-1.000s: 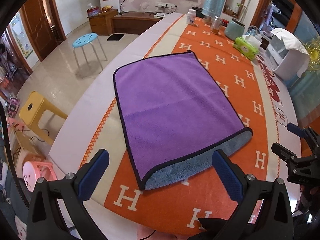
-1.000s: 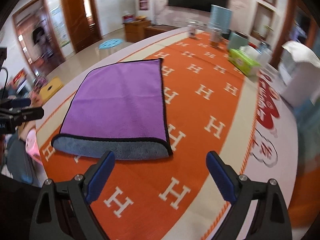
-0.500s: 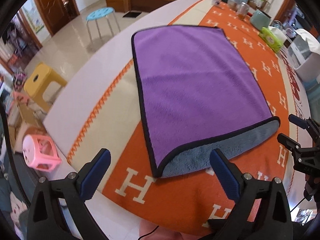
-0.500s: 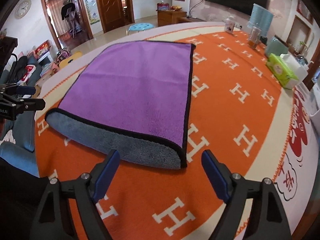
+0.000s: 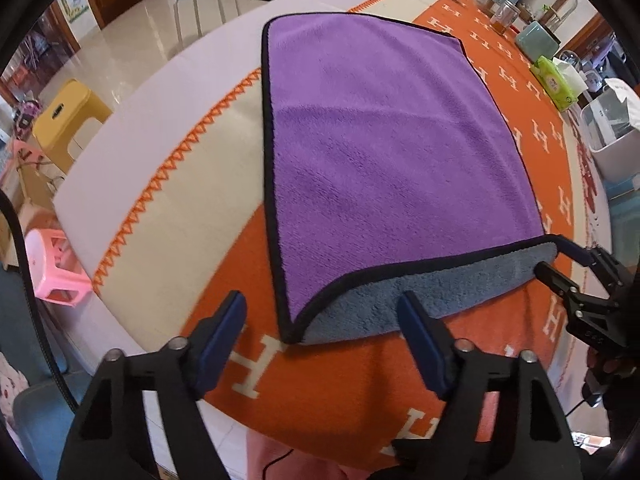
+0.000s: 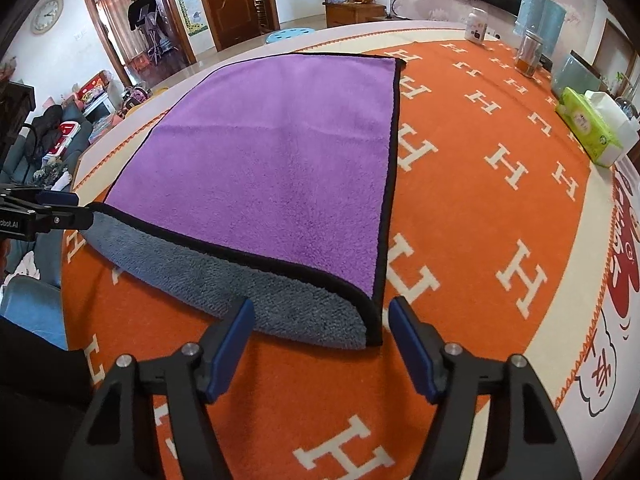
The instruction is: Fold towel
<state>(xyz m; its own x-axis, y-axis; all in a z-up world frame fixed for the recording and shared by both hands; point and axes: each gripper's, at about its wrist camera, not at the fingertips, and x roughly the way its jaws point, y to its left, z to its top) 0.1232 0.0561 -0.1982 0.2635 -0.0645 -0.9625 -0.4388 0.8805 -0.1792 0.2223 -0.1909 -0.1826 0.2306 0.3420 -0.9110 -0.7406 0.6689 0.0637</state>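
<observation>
Purple towel (image 5: 384, 152) flat on orange cloth (image 5: 344, 392), near edge curled grey; left gripper (image 5: 322, 330) and right gripper (image 6: 320, 334) both spread, gripping nothing.

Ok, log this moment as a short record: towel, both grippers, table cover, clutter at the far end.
towel: purple towel with black trim, lying flat, near edge turned so the grey underside shows
left gripper: open, fingers either side of the towel's near left corner, not gripping
right gripper: open, fingers either side of the near right corner, not gripping
table cover: orange cloth with white H pattern
far end: green tissue pack, glass jar, white bottle
</observation>
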